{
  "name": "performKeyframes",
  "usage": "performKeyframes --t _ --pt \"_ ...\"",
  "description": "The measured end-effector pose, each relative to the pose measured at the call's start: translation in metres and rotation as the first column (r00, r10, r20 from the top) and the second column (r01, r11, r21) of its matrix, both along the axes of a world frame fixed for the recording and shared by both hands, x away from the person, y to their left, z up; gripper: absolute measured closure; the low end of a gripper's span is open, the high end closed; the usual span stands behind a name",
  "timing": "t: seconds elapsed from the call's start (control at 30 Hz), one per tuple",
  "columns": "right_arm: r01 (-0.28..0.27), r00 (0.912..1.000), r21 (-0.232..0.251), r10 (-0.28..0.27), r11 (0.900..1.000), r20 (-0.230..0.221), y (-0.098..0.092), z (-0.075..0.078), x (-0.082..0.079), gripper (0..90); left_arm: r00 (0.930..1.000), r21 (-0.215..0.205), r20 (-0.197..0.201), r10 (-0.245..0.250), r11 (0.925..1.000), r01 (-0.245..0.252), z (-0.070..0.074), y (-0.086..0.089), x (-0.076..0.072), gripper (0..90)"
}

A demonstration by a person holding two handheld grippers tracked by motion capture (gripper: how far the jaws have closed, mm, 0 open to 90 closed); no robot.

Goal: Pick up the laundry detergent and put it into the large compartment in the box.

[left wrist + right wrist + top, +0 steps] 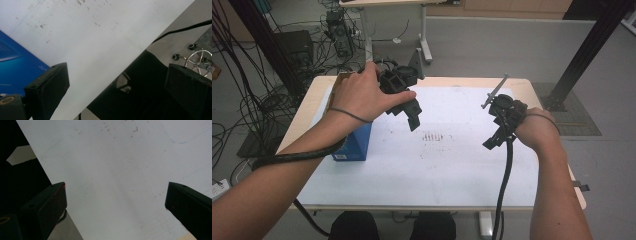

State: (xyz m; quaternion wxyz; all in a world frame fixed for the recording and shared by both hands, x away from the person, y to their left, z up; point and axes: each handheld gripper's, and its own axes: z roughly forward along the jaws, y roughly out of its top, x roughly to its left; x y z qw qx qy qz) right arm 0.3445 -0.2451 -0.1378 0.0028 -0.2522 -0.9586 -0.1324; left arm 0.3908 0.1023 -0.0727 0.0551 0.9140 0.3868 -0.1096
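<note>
So far nothing is grasped: the left gripper (412,112) hovers with jaws spread just beside the blue box (353,142) at the left of the bench (432,170), and the right gripper (497,137) hangs well apart, jaws spread too. Picking the box seems not yet begun.

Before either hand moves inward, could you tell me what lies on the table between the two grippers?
In the high view, only bare white sheet with a patch of small dark marks lies between the left gripper and right gripper.
</note>
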Motion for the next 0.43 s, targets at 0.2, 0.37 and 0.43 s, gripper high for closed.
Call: performKeyframes --t 0.2,0.37,0.43 --pt "-0.001 1.0000 0.001 0.001 1.000 -0.002 0.0011 0.0000 0.0019 3.7 1.0000 -0.002 -0.004 -0.002 1.0000 0.002 -0.0015 0.0005 0.0021 5.8" --pt "-0.003 1.0000 -0.003 0.003 1.000 -0.002 0.0031 0.0003 0.0036 3.6 1.0000 -0.001 -0.004 -0.004 1.0000 0.004 -0.0020 -0.0004 0.0024 5.8" --pt "-0.005 1.0000 -0.003 0.005 1.000 -0.001 0.0035 0.0008 0.0038 3.6 1.0000 -0.006 -0.005 -0.002 1.0000 0.002 -0.0021 0.0010 0.0030 5.8"
